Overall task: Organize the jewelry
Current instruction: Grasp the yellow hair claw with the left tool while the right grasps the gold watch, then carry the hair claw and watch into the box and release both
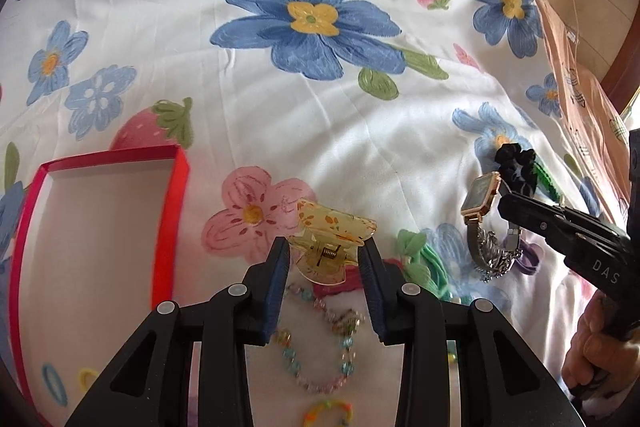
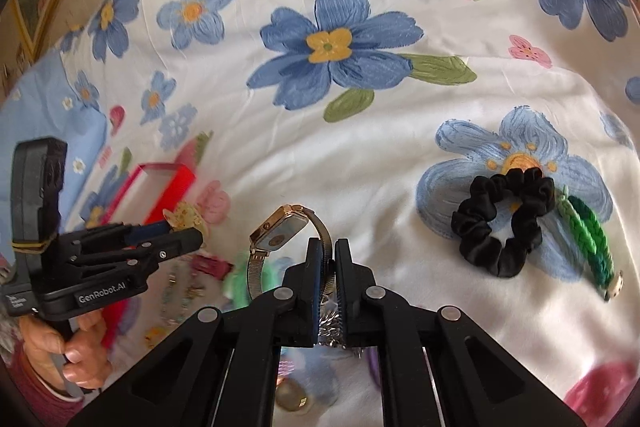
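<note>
A translucent yellow hair claw clip (image 1: 332,235) sits between the fingertips of my left gripper (image 1: 325,250), whose blue pads press on its two sides. The right wrist view shows the same clip (image 2: 185,218) at that gripper's tip (image 2: 192,233). My right gripper (image 2: 328,251) is shut on the mesh band of a gold-cased wristwatch (image 2: 280,231), which stands up to the left of the fingers. The left wrist view shows that watch (image 1: 480,199) at the right gripper's tip (image 1: 505,201). An open red box (image 1: 180,211) with a pale inside lies to the left of the clip.
Everything lies on a white sheet with blue flowers and strawberries. A black scrunchie (image 2: 500,223) and a green braided band (image 2: 588,239) lie at the right. A pastel bead bracelet (image 1: 320,339), a green hair tie (image 1: 420,263) and small coloured rings lie under the grippers. A hand (image 2: 76,347) holds the left gripper.
</note>
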{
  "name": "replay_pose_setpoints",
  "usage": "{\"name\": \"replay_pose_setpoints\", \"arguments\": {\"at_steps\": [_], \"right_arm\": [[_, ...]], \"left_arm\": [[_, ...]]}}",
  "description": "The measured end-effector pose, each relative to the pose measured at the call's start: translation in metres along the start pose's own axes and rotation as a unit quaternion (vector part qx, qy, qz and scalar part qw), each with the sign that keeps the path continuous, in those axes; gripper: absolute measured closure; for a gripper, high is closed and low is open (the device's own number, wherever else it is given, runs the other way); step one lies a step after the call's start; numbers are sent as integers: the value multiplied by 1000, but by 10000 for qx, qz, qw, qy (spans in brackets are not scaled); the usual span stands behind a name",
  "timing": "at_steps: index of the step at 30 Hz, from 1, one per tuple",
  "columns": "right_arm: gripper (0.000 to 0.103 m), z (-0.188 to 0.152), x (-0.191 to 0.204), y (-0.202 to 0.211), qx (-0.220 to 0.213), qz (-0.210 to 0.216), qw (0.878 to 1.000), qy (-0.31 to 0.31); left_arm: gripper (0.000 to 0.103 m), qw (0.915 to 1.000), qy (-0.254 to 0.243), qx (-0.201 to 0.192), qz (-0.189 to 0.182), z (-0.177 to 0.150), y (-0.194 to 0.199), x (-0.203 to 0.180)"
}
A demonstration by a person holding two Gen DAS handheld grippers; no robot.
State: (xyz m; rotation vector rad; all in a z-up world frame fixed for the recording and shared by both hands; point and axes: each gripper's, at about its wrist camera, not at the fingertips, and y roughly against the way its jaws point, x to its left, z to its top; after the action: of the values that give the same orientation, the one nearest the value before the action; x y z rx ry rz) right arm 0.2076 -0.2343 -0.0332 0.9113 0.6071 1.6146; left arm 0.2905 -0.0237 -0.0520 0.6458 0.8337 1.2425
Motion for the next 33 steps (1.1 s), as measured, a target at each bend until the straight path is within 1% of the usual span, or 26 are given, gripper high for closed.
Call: {"name": "replay_pose_setpoints", "arguments": {"at_steps": [3, 6, 8, 11, 12, 13, 15, 16, 19, 23, 28, 33], "right_arm": [[97, -6, 9, 15, -211, 172, 9996, -65], [96, -13, 17, 32, -492, 467, 9977, -85], [96, -18, 27, 46, -730, 655, 9952, 21], [97, -28, 39, 54, -909, 803, 9923, 231], [97, -30, 41, 54, -901, 806, 9924, 245], [97, -32, 43, 52, -907, 722, 9929, 260], [97, -34, 48, 47, -829, 378, 9950, 400], [97, -35, 48, 45, -802, 376, 9953, 384], [97, -35, 46, 44, -782, 507, 9953, 256], [97, -33, 58, 43, -769, 592, 9946, 363], [97, -27, 87, 33, -693, 790, 9929, 563], [97, -17, 122, 12, -520, 967, 9908, 791]], "left_arm": [[69, 9999, 41, -96, -2, -11, 23, 3], [69, 9998, 95, -190, -34, -23, 47, 7], [69, 9996, 121, -248, -43, -32, 62, 10], [69, 9994, 145, -305, -42, -41, 80, 13], [69, 9994, 148, -325, -29, -44, 85, 14], [69, 9993, 155, -334, -30, -46, 89, 15], [69, 9992, 170, -357, -48, -49, 97, 17], [69, 9991, 173, -377, -33, -51, 101, 18], [69, 9988, 186, -443, -8, -55, 112, 23], [69, 9982, 246, -533, 82, -59, 126, 36], [69, 9972, 420, -571, 249, -66, 137, 62], [69, 9955, 616, -578, 424, -70, 142, 89]]}}
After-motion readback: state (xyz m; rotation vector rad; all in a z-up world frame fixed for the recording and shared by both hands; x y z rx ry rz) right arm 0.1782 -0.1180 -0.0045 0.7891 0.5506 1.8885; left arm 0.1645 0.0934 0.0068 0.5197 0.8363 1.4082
